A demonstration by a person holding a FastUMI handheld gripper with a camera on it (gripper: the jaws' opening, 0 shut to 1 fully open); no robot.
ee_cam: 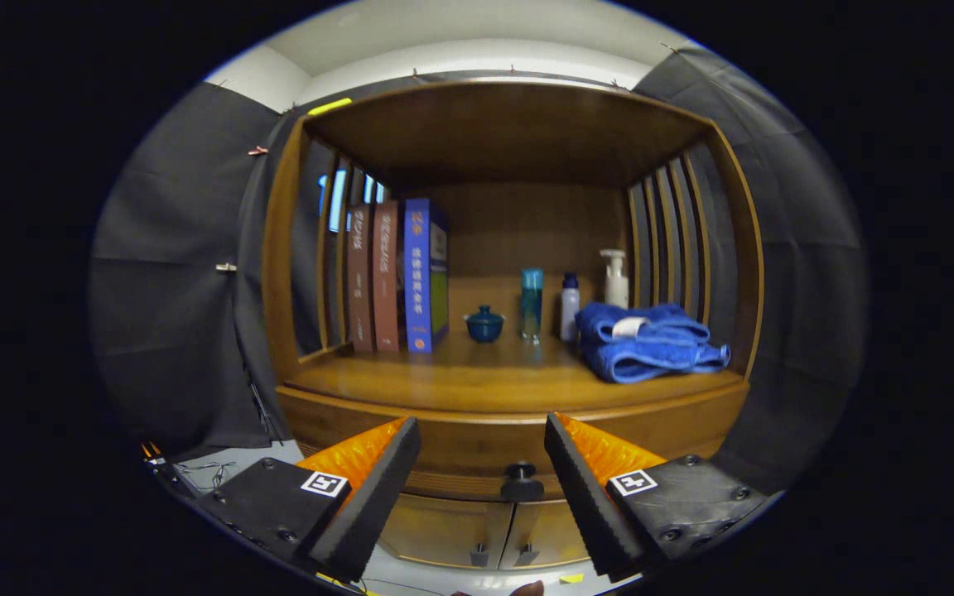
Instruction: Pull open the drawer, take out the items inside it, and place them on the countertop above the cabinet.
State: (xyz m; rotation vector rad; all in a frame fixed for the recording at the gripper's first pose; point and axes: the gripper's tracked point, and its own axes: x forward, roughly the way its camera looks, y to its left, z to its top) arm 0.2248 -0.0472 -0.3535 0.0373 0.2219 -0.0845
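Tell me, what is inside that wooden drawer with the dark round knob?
Its contents are hidden: the wooden drawer is shut. The open tool has a finger on either side of the dark round knob, not touching it.

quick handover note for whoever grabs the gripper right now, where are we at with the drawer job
Gripper: open, holding nothing, fingers spread either side of the drawer knob, which sits just ahead of them, untouched.
Drawer: looks closed; its contents are hidden.
Countertop: already carries three upright books at one end, a small lidded blue pot, a teal bottle, a white bottle, a pump bottle and folded blue towels. The free space is at the front, middle.
Done: lined up on the knob only.
Left: close on the knob, pull the drawer open, lift the items out, set them on the countertop.
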